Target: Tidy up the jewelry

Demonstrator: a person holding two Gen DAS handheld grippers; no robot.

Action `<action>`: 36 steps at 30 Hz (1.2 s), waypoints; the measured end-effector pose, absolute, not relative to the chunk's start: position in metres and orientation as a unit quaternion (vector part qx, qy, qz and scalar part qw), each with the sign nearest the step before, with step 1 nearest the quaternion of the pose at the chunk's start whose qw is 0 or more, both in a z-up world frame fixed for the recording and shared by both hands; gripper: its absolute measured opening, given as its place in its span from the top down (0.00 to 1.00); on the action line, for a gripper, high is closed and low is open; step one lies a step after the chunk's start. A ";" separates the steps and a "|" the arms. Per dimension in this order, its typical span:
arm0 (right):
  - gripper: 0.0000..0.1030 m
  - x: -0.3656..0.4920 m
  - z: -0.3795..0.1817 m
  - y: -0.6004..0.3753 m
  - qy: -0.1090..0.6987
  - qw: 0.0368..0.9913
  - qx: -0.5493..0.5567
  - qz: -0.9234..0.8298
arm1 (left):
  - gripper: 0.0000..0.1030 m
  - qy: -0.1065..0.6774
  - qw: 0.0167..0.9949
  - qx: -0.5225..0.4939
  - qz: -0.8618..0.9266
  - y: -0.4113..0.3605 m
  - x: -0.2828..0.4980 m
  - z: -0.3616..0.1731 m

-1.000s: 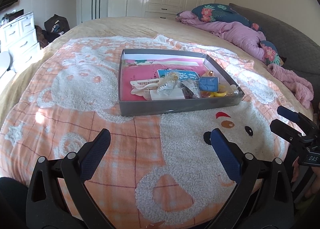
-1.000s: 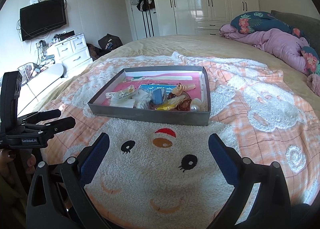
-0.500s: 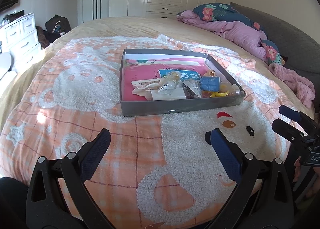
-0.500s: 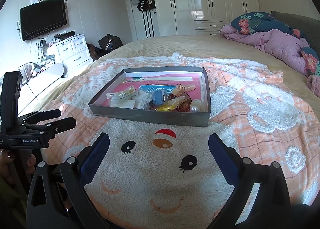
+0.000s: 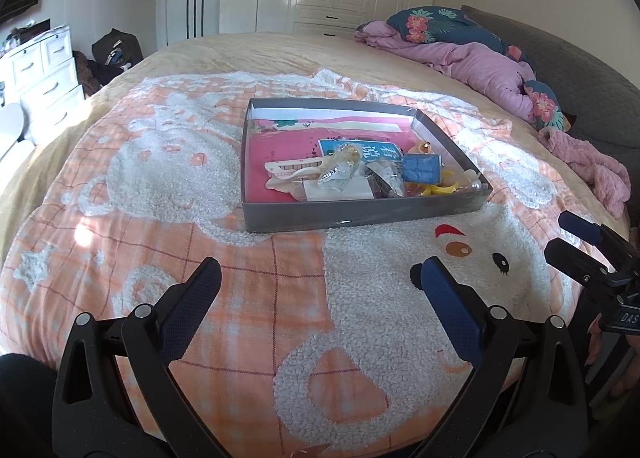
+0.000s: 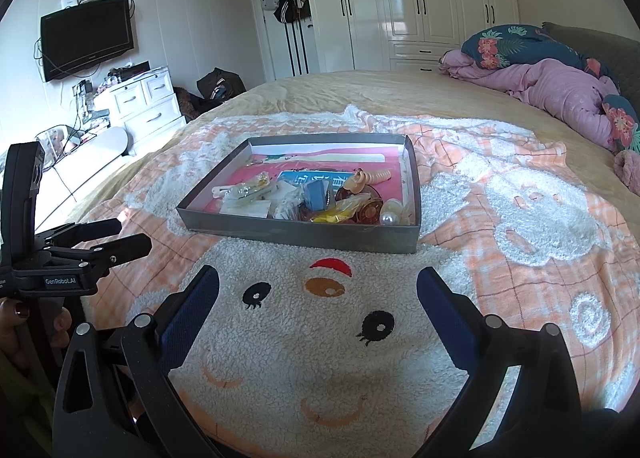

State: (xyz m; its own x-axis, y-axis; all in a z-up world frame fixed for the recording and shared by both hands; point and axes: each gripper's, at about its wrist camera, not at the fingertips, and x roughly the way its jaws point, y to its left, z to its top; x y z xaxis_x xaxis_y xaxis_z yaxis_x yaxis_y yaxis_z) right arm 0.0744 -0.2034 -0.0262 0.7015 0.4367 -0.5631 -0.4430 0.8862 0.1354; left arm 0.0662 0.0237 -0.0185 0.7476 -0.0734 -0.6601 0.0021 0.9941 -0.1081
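A shallow grey box (image 5: pixel 360 214) (image 6: pixel 304 236) with a pink floor sits in the middle of the bed. In it lie mixed jewelry and hair items: a white hair clip (image 5: pixel 294 170), a clear bag with gold pieces (image 5: pixel 340 168), a small blue box (image 5: pixel 420 169) (image 6: pixel 318 194), yellow rings (image 5: pixel 440 189), a beige claw clip (image 6: pixel 370 178) and a pearl (image 6: pixel 389 218). My left gripper (image 5: pixel 316 278) (image 6: pixel 116 236) hovers open, short of the box's near wall. My right gripper (image 6: pixel 318 286) (image 5: pixel 576 236) is open too, at the box's right. Both are empty.
An orange plaid blanket with a fluffy white bear (image 6: pixel 320 322) covers the bed. Pink and floral bedding (image 5: pixel 472 54) is heaped at the far right. White drawers (image 6: pixel 144 102) and a wall television (image 6: pixel 86 38) stand at the left, wardrobes (image 6: pixel 400 2) behind.
Both views have shifted only slightly; the box sits a touch lower and nearer in the left wrist view. Nothing was taken hold of.
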 end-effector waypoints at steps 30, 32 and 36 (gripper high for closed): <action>0.04 0.073 -0.026 -0.201 0.305 0.922 -0.011 0.238 | 0.09 0.373 0.927 -0.049 -0.009 0.024 0.069 -0.023; 0.04 0.074 -0.027 -0.202 0.306 0.922 -0.011 0.236 | 0.09 0.376 0.925 -0.048 -0.007 0.025 0.068 -0.023; 0.04 0.077 -0.028 -0.206 0.308 0.923 -0.010 0.230 | 0.09 0.378 0.924 -0.052 -0.001 0.026 0.070 -0.023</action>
State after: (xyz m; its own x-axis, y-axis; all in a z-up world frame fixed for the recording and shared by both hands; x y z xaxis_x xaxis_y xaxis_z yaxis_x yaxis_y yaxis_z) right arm 0.0767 -0.2063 -0.0281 0.7042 0.4185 -0.5735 -0.4305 0.8941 0.1238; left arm 0.0699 0.0260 -0.0226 0.7136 -0.0416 -0.6993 -0.0367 0.9947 -0.0965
